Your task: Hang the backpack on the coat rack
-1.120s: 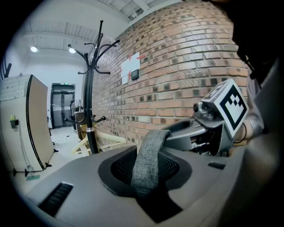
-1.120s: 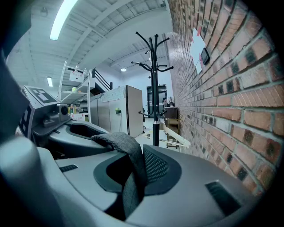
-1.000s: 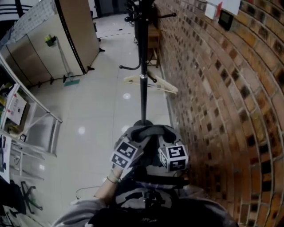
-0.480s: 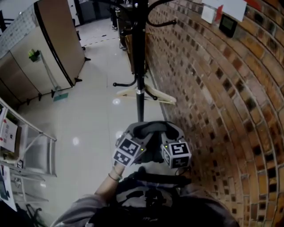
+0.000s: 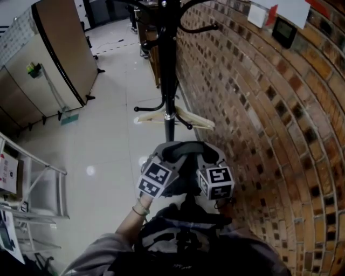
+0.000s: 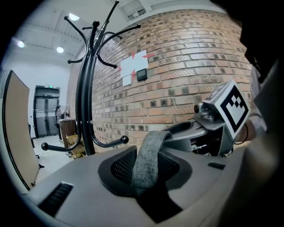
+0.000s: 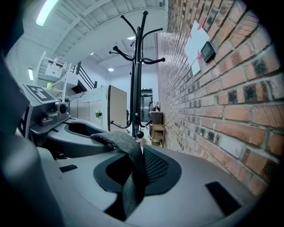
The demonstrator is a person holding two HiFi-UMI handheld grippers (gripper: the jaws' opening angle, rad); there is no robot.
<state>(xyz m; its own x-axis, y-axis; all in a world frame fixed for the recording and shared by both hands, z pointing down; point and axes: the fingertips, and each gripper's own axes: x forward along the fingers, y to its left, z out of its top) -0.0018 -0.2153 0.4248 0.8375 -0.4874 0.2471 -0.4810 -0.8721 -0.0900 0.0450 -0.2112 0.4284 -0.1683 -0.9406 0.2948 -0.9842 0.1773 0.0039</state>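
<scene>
No print is legible: the papers (image 5: 294, 9) on the brick wall (image 5: 259, 108) (and the dark device (image 5: 284, 32) beside them) are too small.

Dim head view; ceiling lights (image 7: 46, 12) glare, fisheye edges bend and darken.

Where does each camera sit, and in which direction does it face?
Head view: on the person's head, facing steeply down at the coat rack, floor and brick wall; shows a forearm, the left gripper and right gripper.
Left gripper view: on the left gripper, facing along its jaws, closed on the grey strap, toward the rack; shows the right gripper.
Right gripper view: mirrored, along the wall; shows the left gripper.
Shared: rack, wall, strap.
</scene>
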